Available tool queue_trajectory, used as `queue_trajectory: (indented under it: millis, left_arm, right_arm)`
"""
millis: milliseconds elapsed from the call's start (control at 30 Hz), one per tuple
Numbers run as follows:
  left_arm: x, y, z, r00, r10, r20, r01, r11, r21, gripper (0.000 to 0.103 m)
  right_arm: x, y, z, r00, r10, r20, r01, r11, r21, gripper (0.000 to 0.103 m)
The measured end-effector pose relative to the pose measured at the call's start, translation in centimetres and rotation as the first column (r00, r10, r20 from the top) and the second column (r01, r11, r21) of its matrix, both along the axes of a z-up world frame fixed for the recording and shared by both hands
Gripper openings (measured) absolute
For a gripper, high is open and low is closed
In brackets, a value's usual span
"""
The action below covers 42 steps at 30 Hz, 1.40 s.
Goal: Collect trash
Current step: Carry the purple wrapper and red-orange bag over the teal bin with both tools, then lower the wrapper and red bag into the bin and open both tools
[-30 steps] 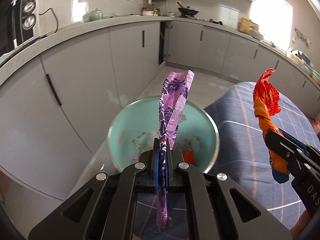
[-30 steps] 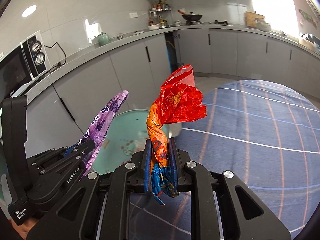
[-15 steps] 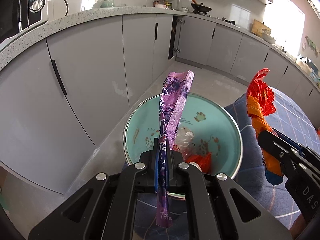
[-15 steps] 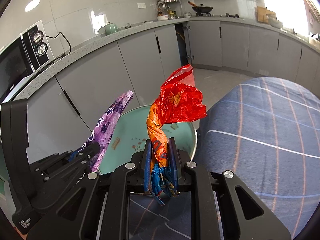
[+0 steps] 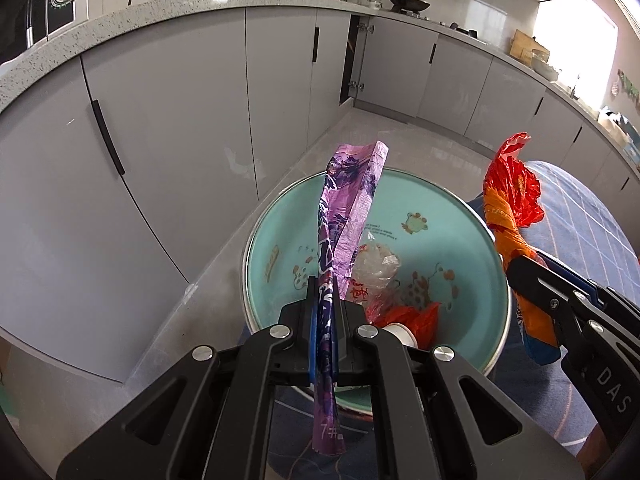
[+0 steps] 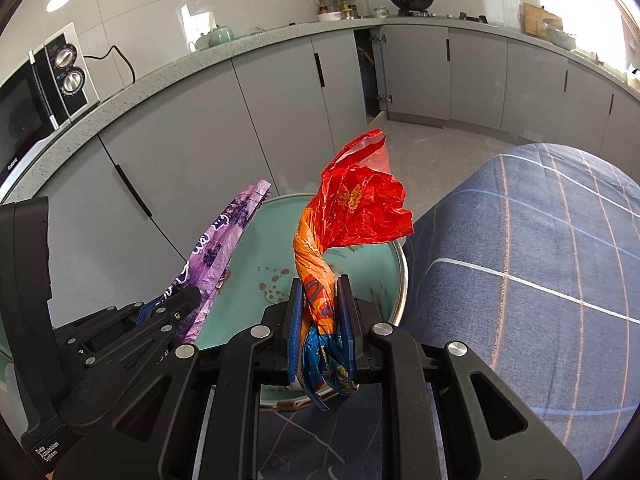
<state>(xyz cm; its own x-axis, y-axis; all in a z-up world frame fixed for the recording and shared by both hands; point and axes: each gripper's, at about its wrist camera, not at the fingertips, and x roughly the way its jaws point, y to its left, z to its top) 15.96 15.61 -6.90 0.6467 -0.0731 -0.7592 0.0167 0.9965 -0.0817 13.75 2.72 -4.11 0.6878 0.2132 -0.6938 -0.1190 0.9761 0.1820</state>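
Both wrappers now hang right over the teal basin, ready to be dropped.

Over the last second both hands have come forward and down, so the teal basin has grown from a partly seen disc beyond the grippers to a full bowl beneath them. The left gripper is pinched tight on the purple wrapper, which stands up over the basin's near side. The right gripper is clamped on the twisted orange-and-red wrapper, held just beside the basin's rim, next to the blue checked cloth. Inside the basin lie a clear plastic scrap and red scraps. To my eye, opening the jaws is all that remains for these two.
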Motion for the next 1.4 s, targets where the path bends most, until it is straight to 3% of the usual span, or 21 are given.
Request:
queue_trajectory:
  millis: [367, 667, 1033, 1200, 1400]
  left_arm:
    - [1.8, 0.2, -1.9, 0.998, 0.008, -0.063, -0.009, 1.0, -0.014, 0.005]
    - [2.1, -0.2, -2.0, 0.998, -0.005, -0.069, 0.004, 1.0, -0.016, 0.005]
    - [2.9, -0.3, -2.9, 0.993, 0.009, -0.122, -0.005, 1.0, 0.028, 0.005]
    - [2.8, -0.4, -3.0, 0.992, 0.009, -0.126, -0.004, 0.999, 0.039, 0.005]
    - [2.9, -0.8, -3.3, 0.991, 0.012, -0.135, -0.006, 0.999, 0.042, 0.005]
  right_arm:
    - [2.7, 0.2, -2.4, 0.997, 0.012, -0.071, -0.01, 1.0, 0.019, 0.018]
    - [3.2, 0.1, -2.7, 0.996, 0.016, -0.089, -0.012, 0.999, 0.042, 0.018]
    - [5.6, 0.2, -4.1, 0.984, 0.051, -0.17, -0.041, 0.997, 0.061, 0.018]
    - [6.6, 0.2, -5.1, 0.977, 0.053, -0.208, -0.044, 0.998, 0.046, 0.028]
    - [5.9, -0.7, -4.7, 0.979, 0.046, -0.199, -0.036, 0.998, 0.053, 0.029]
